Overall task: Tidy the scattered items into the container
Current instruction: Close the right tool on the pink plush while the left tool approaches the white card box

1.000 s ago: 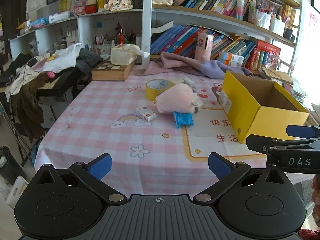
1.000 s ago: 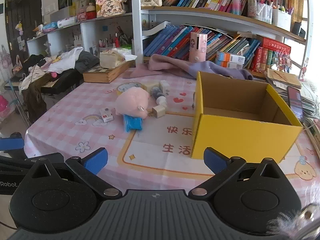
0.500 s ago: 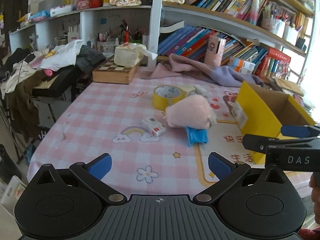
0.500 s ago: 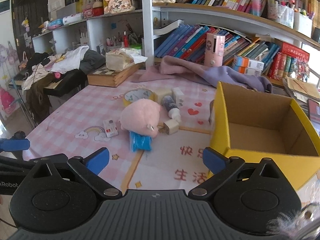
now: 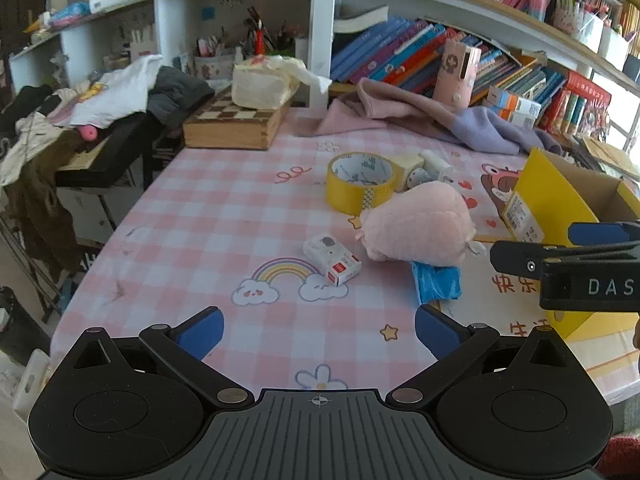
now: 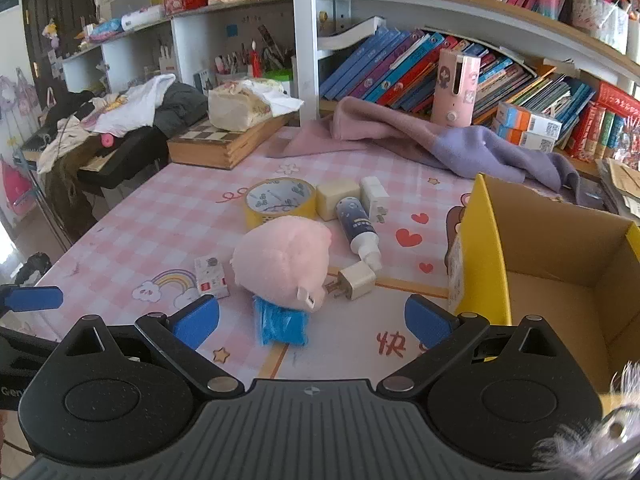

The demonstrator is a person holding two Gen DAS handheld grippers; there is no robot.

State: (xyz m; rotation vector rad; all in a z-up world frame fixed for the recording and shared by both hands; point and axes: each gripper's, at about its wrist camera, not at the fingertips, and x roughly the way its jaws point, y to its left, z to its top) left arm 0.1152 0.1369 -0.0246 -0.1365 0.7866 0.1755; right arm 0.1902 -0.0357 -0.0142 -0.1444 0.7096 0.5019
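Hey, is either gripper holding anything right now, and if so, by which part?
Nothing is held. The left gripper and the right gripper are both open above the table, with no item between their fingers.

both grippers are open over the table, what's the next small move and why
Probably ease the right gripper forward and down onto the pink plush toy. It lies nearest, directly ahead between the open fingers, the yellow cardboard box beside it looks empty, and the left gripper holds nothing.

Bright window daylight, fisheye-warped edges.
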